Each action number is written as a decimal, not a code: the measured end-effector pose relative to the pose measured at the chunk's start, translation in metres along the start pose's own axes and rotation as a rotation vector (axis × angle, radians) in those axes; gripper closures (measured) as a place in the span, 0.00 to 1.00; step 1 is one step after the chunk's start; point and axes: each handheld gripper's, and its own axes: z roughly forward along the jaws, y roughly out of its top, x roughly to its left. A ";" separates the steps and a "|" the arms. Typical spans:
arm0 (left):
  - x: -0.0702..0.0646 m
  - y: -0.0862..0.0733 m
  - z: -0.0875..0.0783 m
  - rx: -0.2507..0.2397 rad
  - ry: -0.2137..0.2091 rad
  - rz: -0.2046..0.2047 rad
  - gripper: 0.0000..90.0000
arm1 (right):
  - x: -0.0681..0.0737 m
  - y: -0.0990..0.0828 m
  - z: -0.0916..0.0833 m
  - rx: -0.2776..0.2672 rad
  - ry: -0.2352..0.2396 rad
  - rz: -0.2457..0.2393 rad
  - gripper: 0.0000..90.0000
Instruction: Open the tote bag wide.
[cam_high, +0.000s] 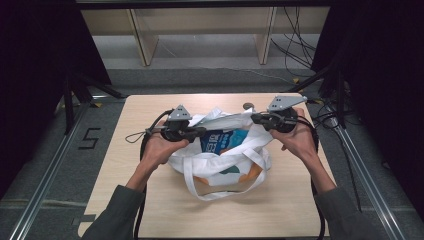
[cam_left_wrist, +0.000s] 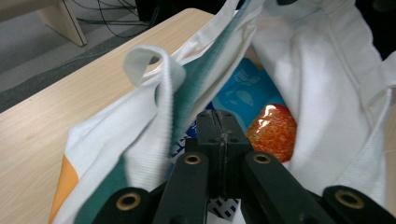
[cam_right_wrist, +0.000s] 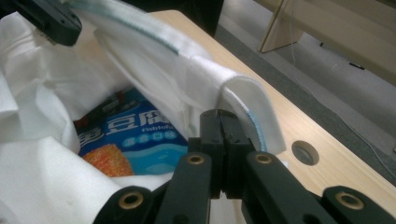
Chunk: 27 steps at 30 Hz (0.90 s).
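A white cloth tote bag (cam_high: 220, 167) with long straps lies in the middle of the wooden table (cam_high: 150, 200). My left gripper (cam_high: 200, 132) is shut on the bag's rim at its left side. My right gripper (cam_high: 256, 119) is shut on the rim at the right, and the rim runs taut between them with the mouth held apart. In the left gripper view the shut jaws (cam_left_wrist: 217, 123) meet the green-edged rim (cam_left_wrist: 187, 93). In the right gripper view the shut jaws (cam_right_wrist: 219, 121) pinch the folded rim (cam_right_wrist: 243, 93). Inside lies a blue snack packet (cam_high: 220, 141) (cam_left_wrist: 243, 93) (cam_right_wrist: 135, 135) with an orange picture.
A round hole (cam_high: 248, 106) (cam_right_wrist: 305, 152) is cut in the table near its far edge, behind the bag. Wooden shelf legs (cam_high: 142, 40) and loose cables (cam_high: 295, 45) are on the floor beyond the table. Metal rails (cam_high: 50, 170) run along both sides.
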 end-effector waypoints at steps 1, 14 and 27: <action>0.000 0.000 0.000 0.000 0.000 0.000 0.99 | -0.002 0.000 -0.001 -0.003 0.006 0.008 1.00; -0.002 0.001 0.024 0.040 -0.006 -0.007 0.99 | 0.034 0.004 -0.010 -0.040 0.065 -0.058 0.99; -0.001 -0.018 0.020 0.063 -0.019 -0.014 0.99 | 0.083 0.002 0.027 0.120 0.153 -0.141 1.00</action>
